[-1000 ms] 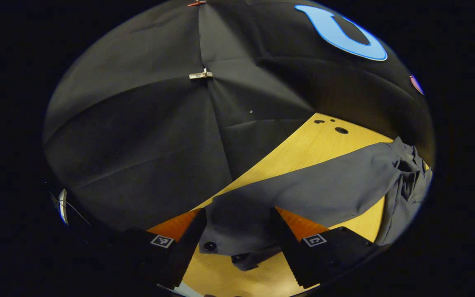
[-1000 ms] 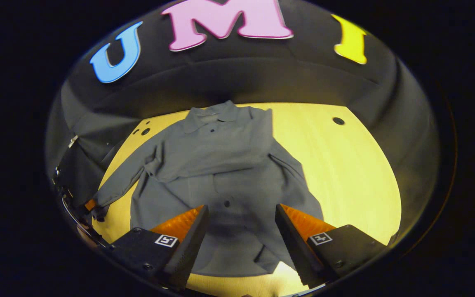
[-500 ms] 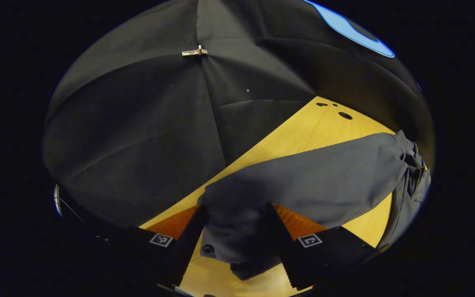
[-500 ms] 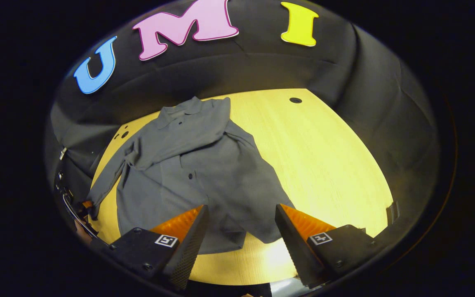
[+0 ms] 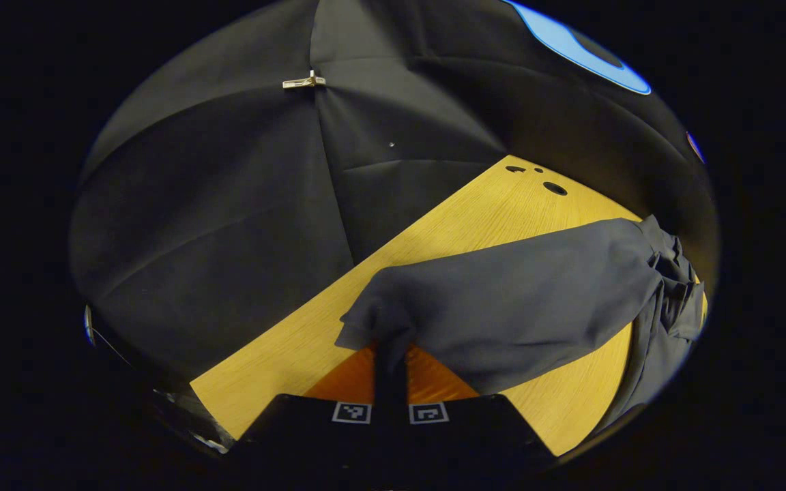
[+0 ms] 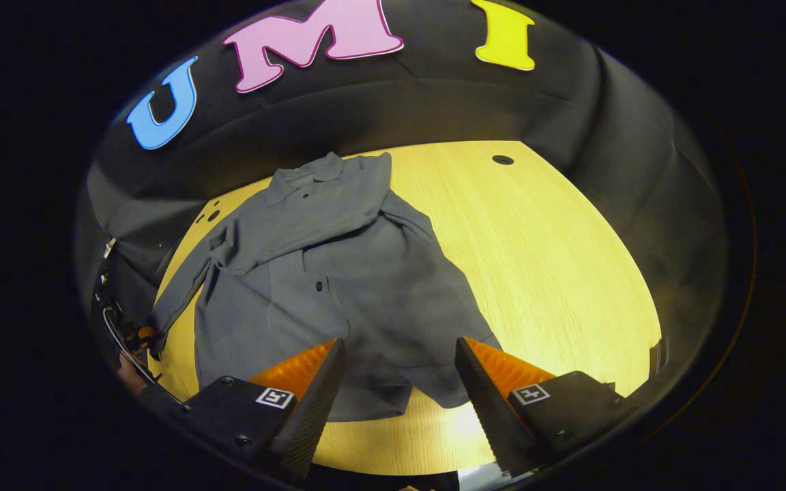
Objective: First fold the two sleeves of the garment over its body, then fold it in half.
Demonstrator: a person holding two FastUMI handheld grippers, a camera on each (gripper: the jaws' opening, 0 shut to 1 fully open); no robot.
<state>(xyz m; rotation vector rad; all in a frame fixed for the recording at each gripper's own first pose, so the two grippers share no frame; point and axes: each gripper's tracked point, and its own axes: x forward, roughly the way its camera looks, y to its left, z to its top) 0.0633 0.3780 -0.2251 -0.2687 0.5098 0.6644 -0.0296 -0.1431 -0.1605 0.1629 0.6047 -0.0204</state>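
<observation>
A grey button-up shirt [image 6: 338, 273] lies spread on the yellow wooden table [image 6: 536, 259], collar at the far end. One sleeve [image 6: 297, 225] is folded across its chest. The other sleeve [image 5: 516, 300] stretches out sideways, and my left gripper [image 5: 390, 348] is shut on its cuff end, the cloth draping over the fingertips. In the right gripper view that sleeve [image 6: 181, 293] runs to the left gripper [image 6: 140, 334] at the table's left edge. My right gripper [image 6: 396, 361] is open, hovering over the shirt's hem with nothing between its fingers.
Round holes [image 5: 555, 188] mark the table's far corner, and another hole [image 6: 502, 159] lies beyond the shirt. A metal clip [image 5: 303, 82] pins the wall cloth. Bare tabletop [image 6: 570, 286] extends right of the shirt.
My left gripper went from open around the sleeve cuff to shut on it, and the cuff now rides up over the fingers. The right gripper stayed open, shifting only slightly.
</observation>
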